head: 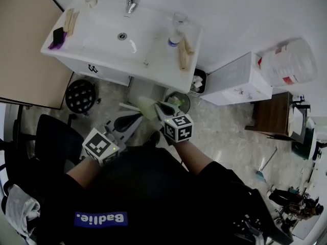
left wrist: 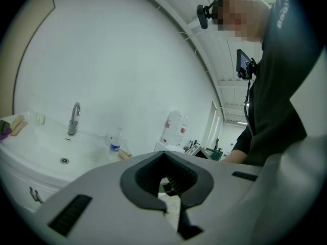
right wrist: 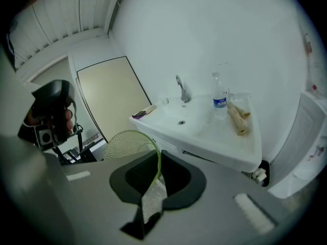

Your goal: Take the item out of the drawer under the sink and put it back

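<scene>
The sieve (head: 146, 107) is in the air in front of the cupboard under the sink (head: 153, 40), above the floor (head: 225, 131) and level with the person's two tools. In the head view its long axis runs crossways, from the right tool's tips out to the left, roughly along the sink front. In the right gripper view the sieve (right wrist: 118, 146) stands on edge. Its thin green rim arches up out of the jaws, and its pale dotted bowl bulges to the left.

The right tool (head: 159, 107) is pressed together on that green rim. The right gripper view shows the right tool (right wrist: 155, 160) pinching the rim where its dark pads meet.

The left tool (head: 137, 118) sits just beside the sieve on its left, pointing up and to the right. Whether it touches the sieve I cannot tell. In the left gripper view the left tool (left wrist: 164, 157) has its tips together, with nothing between them.

The cupboard front carries a dark handle (head: 93, 68).

A clear bottle (head: 174, 37) stands on the sink's right side with a blue label too small to read. It shows again in the right gripper view (right wrist: 219, 103). A big water jug (head: 288, 63) to the right has a red and white label, also unreadable. A blue patch on the person's black shirt (head: 153, 198) carries pale print that looks like "Badlie."
</scene>
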`<state>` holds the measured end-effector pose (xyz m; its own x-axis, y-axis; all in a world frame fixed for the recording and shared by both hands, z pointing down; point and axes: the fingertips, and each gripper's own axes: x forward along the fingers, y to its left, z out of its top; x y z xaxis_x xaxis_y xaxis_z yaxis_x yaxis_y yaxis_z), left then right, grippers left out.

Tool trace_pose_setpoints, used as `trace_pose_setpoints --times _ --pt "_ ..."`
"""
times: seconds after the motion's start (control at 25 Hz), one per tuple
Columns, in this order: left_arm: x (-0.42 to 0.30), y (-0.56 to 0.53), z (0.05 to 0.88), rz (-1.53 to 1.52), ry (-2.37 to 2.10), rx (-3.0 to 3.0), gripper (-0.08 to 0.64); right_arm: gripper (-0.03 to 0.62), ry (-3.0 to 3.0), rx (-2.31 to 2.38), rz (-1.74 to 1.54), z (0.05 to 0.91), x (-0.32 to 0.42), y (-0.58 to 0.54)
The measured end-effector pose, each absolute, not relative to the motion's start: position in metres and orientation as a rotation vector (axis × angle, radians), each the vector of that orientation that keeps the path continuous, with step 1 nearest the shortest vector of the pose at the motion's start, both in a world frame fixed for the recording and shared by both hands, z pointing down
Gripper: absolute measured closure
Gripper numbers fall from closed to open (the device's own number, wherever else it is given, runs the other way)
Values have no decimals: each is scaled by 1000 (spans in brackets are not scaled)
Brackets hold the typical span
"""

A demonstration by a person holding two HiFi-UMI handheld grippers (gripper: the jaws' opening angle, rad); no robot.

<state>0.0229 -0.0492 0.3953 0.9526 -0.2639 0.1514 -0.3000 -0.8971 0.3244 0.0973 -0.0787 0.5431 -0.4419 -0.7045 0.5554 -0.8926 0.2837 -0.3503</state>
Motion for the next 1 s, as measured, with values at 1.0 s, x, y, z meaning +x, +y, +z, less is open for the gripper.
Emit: trace_pose_setpoints --times 1.0 --pt "2 -70 413 160 -529 2659 569 571 -1945 1297 969 723 109 -126"
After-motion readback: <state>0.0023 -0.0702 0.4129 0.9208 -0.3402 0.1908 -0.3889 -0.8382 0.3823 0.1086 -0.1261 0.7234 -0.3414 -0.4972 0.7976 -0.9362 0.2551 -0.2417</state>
